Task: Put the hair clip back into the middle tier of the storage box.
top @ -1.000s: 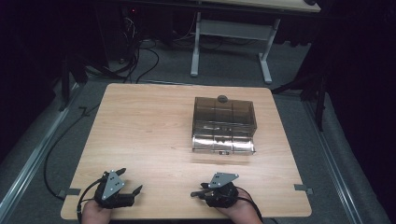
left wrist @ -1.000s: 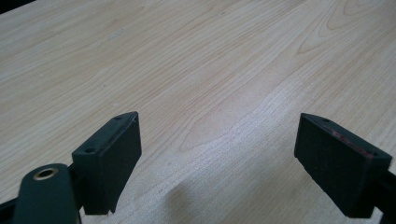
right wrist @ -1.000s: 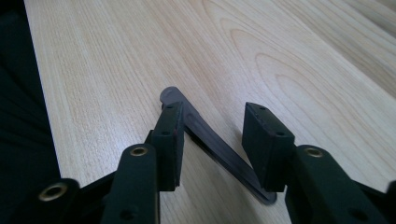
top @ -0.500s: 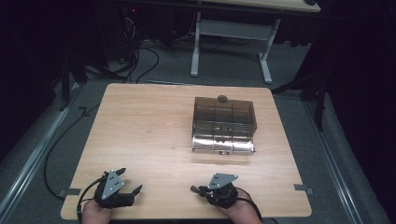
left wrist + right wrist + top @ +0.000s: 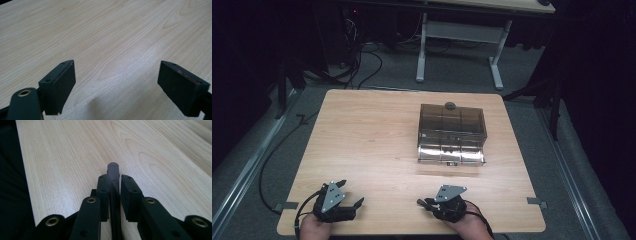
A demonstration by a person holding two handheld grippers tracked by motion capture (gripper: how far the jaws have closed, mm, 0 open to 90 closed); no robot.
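Note:
My right gripper [image 5: 422, 202] rests near the table's front edge, right of centre, pointing left. In the right gripper view a slim dark grey rod [image 5: 113, 178] runs forward between the two pads [image 5: 103, 192], which hug it on both sides. These jaws have just been opening a little, with the rod still between them. My left gripper [image 5: 352, 196] sits at the front left corner. Its jaws stand wide apart, and its fingertips [image 5: 58, 85] have nothing but bare wood between them.
A smoky translucent plastic box [image 5: 452, 132] with a lid stands right of centre on the wooden table [image 5: 367, 140], a small dark knob [image 5: 450, 105] at its far edge. Beyond the table are dark floor, cables and a desk frame [image 5: 422, 50].
The right gripper's jaws, spread a second ago, have come together. Both hands have stayed where they were, and the box has not moved.

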